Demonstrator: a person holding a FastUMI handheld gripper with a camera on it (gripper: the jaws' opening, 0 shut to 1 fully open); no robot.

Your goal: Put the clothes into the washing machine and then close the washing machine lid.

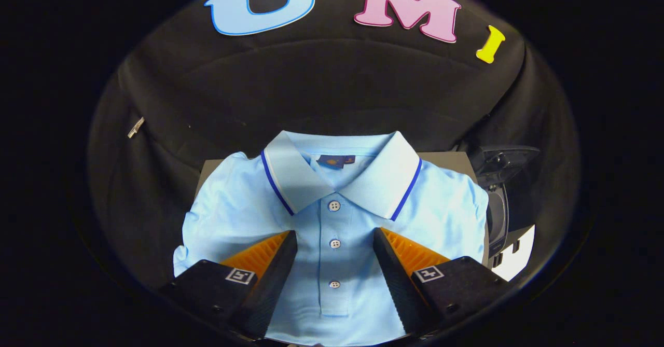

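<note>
A light blue polo shirt (332, 227) lies spread flat, front up, across the middle and lower part of the frame on a grey surface (450, 159), whose bare corners show behind its shoulders. The collar is folded down, edged with a dark blue stripe, with a dark label inside the neck. Three white buttons run down the placket. The gripper (335, 248) hangs over the shirt with its jaws wide apart, one finger on each side of the placket, holding nothing; whether the fingertips touch the cloth cannot be told. At the right of the frame, just beside the shirt's sleeve, stands a dark appliance (500, 202) with a white part below; its inside cannot be seen.
</note>
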